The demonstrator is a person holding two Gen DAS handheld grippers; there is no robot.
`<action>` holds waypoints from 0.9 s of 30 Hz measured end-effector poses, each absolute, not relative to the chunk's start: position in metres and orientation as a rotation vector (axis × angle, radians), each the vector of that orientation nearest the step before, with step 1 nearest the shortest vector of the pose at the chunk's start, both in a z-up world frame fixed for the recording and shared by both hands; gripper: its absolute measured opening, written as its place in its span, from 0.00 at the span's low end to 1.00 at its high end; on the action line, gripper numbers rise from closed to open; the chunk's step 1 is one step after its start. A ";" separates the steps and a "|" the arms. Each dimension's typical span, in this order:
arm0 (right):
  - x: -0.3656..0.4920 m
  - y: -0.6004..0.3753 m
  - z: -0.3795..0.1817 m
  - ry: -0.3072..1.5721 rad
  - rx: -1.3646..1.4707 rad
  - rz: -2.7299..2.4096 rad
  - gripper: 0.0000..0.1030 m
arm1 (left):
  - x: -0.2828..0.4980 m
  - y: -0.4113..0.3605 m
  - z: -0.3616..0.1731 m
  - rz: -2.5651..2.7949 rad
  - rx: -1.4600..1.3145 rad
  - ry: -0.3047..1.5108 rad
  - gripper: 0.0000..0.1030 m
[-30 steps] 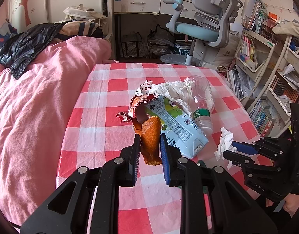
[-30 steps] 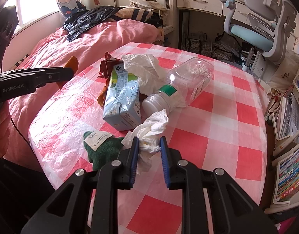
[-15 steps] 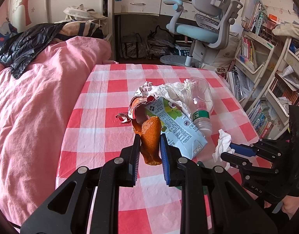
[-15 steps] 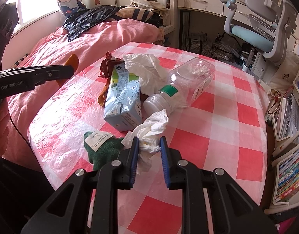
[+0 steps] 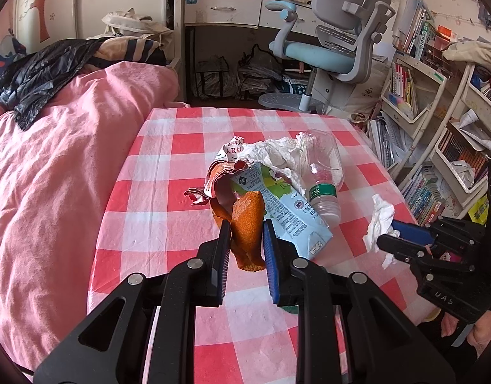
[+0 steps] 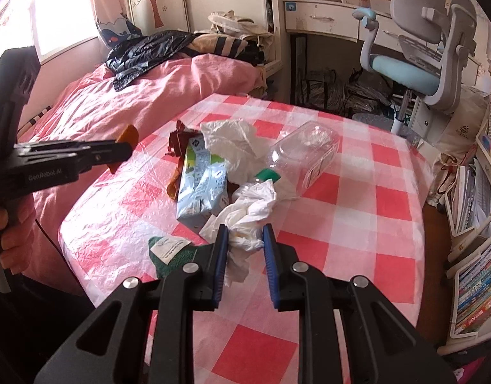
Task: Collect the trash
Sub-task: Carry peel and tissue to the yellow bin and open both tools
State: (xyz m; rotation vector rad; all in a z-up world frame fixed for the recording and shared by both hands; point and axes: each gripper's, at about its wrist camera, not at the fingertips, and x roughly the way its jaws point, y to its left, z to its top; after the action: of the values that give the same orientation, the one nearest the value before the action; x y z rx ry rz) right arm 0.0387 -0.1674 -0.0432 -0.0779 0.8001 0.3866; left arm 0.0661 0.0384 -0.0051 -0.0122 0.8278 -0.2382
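Observation:
My left gripper (image 5: 244, 227) is shut on an orange peel (image 5: 248, 224) and holds it above the checked table (image 5: 168, 192). It also shows at the left of the right wrist view (image 6: 124, 147). My right gripper (image 6: 244, 233) is shut on a crumpled white tissue (image 6: 250, 214), also seen in the left wrist view (image 5: 380, 220). On the table lie a milk carton (image 6: 200, 185), a clear plastic bottle (image 6: 304, 156), a white crumpled paper (image 6: 232, 137), a torn red wrapper (image 5: 220, 176) and a green cloth piece (image 6: 172, 252).
A pink bed (image 5: 53, 176) with a black jacket (image 5: 44, 76) lies left of the table. A grey and blue desk chair (image 5: 335, 41) and a desk stand behind. Bookshelves (image 5: 437, 147) fill the right side.
Both grippers have lifted slightly and drawn back from the trash pile, each still holding its piece. The pile has not moved.

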 end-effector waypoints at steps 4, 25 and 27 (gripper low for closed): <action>0.026 -0.193 -0.012 0.738 -0.070 0.360 0.22 | 0.058 0.024 0.008 -0.323 -0.027 0.786 0.19; -0.105 -0.456 -0.146 1.029 -0.042 -0.061 0.24 | -0.021 -0.366 -0.072 -1.071 0.358 0.963 0.19; -0.110 -0.475 -0.168 1.080 -0.025 -0.106 0.35 | -0.030 -0.402 -0.099 -1.110 0.411 1.013 0.22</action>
State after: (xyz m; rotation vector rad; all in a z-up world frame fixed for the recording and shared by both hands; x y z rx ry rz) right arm -0.1104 -0.4753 -0.1680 -0.0248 1.0795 -0.1065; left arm -0.0304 -0.4023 -0.0994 0.4112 1.0131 -1.1096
